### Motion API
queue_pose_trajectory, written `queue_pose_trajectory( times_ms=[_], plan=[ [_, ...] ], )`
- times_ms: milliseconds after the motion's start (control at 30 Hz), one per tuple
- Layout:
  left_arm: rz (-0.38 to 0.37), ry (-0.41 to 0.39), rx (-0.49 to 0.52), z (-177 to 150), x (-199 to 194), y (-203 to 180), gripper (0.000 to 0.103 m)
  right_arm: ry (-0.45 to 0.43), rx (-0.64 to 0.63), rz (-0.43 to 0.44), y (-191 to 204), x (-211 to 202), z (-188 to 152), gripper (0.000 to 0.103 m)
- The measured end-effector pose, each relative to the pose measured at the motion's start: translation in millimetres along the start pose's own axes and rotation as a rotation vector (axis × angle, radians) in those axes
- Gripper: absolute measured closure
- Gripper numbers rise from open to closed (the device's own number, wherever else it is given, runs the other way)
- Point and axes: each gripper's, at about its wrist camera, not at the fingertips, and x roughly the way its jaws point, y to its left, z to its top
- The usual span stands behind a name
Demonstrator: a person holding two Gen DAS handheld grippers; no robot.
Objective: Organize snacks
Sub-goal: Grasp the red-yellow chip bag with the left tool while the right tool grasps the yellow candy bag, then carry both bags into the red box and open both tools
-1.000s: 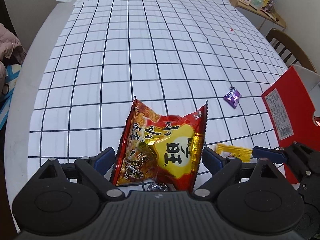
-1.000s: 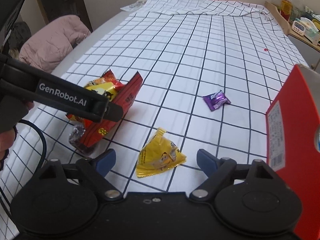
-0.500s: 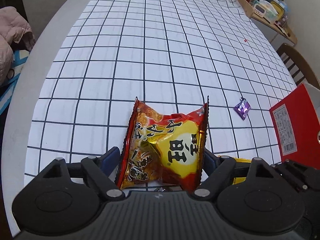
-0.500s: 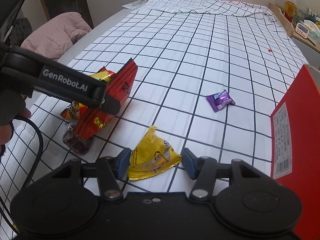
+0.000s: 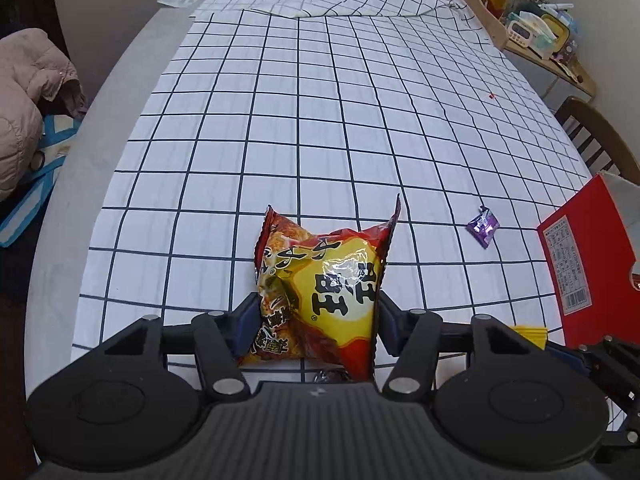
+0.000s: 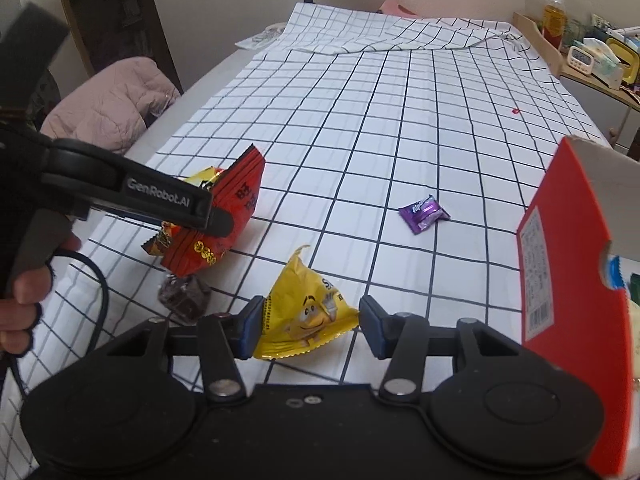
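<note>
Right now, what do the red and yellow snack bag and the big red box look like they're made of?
Red and yellow snack bag: thin plastic or foil film, glossy; it glints, crinkles, and has serrated sealed edges. Red box: apparently cardboard with a smooth printed red outside; the cut edge and inside look plain pale board.

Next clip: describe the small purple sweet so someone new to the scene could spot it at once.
Start at the tall red box on the right edge of the checked tablecloth. Just left of it, lying alone on the cloth, is the small purple sweet. It is the only purple wrapper, far smaller than the yellow packet and the red-and-yellow snack bag.
</note>
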Motion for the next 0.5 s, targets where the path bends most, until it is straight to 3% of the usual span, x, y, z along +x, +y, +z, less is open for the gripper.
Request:
queue_pose_trajectory(
  times_ms=[500],
  plan=[
    [-0.019,-0.071,-0.012,-19,-79,-15,0.045,-0.077,0.066,0.045,-11,-85,-5,0.054]
  ],
)
